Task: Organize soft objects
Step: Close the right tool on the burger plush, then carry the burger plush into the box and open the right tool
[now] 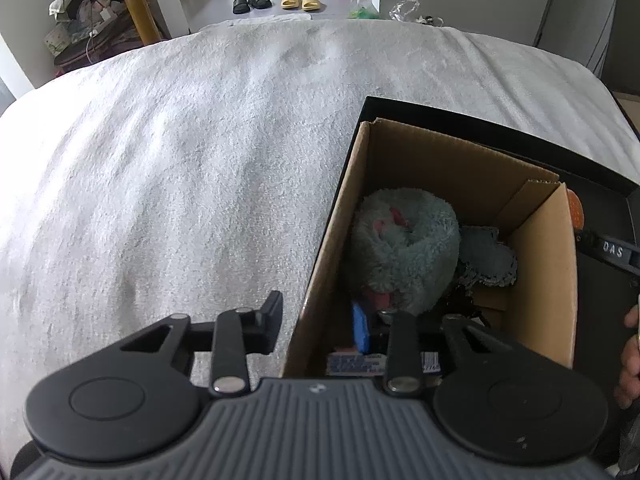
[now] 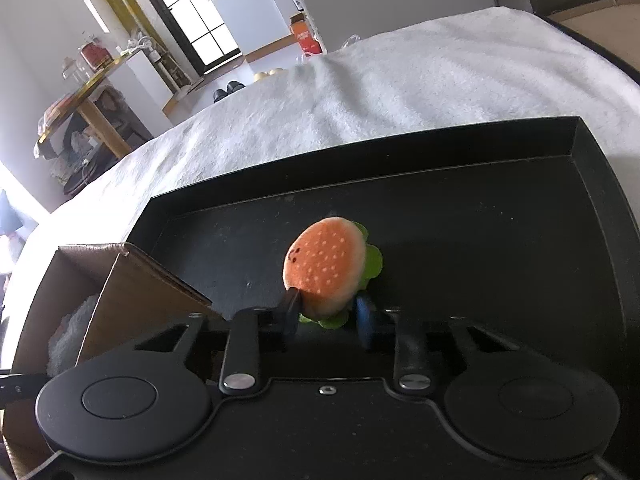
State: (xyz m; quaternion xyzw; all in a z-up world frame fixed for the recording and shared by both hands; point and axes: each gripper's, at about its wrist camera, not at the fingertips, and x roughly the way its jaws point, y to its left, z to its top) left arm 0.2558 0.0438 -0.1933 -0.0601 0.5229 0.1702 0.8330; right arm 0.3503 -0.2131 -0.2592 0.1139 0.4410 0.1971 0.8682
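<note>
A cardboard box (image 1: 544,280) stands in a black tray (image 1: 500,130) on the white towel. A teal fluffy plush (image 1: 404,248) and a grey-blue cloth (image 1: 486,256) lie inside the box. My left gripper (image 1: 316,320) is open and straddles the box's left wall, one finger outside and the blue-padded finger inside beside the plush. My right gripper (image 2: 330,312) is shut on a plush hamburger (image 2: 326,266) with an orange bun and green lettuce, held on edge over the black tray (image 2: 480,216). The box (image 2: 132,276) shows at the left.
The white towel (image 1: 180,160) covers the surface left of and beyond the tray. Slippers (image 1: 276,1), bags and a cluttered table (image 1: 100,20) stand on the floor beyond. A hand (image 1: 632,356) shows at the right edge.
</note>
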